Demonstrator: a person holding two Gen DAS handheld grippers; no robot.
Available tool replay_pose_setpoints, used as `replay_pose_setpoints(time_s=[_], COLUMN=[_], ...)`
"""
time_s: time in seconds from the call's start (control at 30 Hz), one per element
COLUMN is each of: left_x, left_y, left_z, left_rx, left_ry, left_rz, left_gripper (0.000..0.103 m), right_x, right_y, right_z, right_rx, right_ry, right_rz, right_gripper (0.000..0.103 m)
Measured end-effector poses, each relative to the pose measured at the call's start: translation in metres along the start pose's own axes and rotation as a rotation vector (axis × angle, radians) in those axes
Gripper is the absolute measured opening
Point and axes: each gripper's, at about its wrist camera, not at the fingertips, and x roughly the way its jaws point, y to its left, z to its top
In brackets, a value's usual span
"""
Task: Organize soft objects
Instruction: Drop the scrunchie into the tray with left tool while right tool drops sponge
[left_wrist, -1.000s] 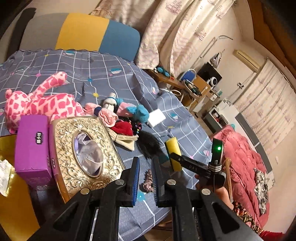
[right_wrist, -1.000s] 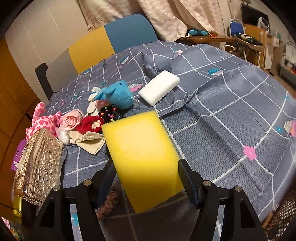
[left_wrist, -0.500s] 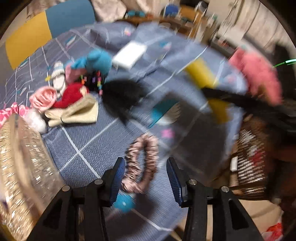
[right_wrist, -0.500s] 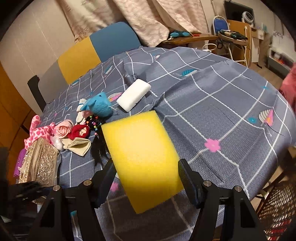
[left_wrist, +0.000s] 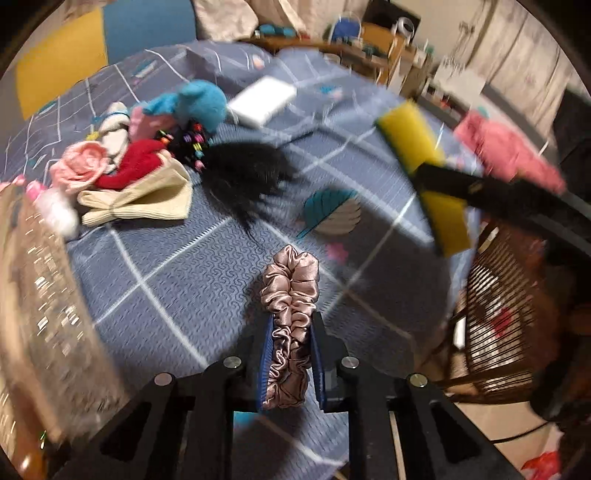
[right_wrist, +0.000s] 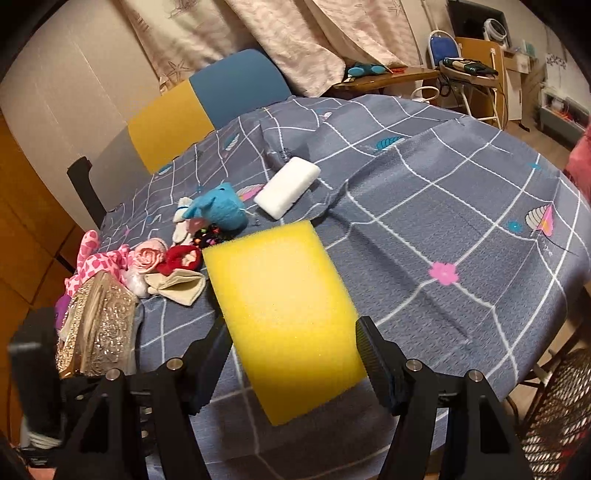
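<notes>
Two grips on: left gripper (left_wrist: 291, 354), jaws just closed on satin scrunchie (left_wrist: 291, 314), should lift straight & avoid snagging tablecloth (left_wrist: 177, 273); right gripper (right_wrist: 295, 354) pinches yellow sponge (right_wrist: 284, 306) toward 12 o'clock.

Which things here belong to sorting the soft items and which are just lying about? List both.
In the job:
- pink satin scrunchie, pinched in the left gripper
- yellow sponge, clamped in the right gripper
- white sponge
- blue plush toy
- red knit piece
- beige cloth

Lying about:
- ornate gold tissue box
- wicker chair
</notes>
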Motion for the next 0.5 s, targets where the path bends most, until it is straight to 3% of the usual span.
replay_pose_setpoints(time_s=[0.27, 0.5], left_x=[-0.104, -0.188], left_y=[0.025, 0.078], left_z=[-0.024, -0.061], left_rx=[-0.088, -0.184], left_ry=[-0.198, -0.365], left_rz=[-0.097, -0.035], left_gripper=[0.018, 0.018], right_x=[-0.012, -0.034], right_y=[0.041, 0.118], right_z=[-0.004, 0.001], right_rx=[-0.054, -0.164], right_ry=[-0.011, -0.066], right_rz=[0.026, 0.128], right_gripper=[0.069, 0.069])
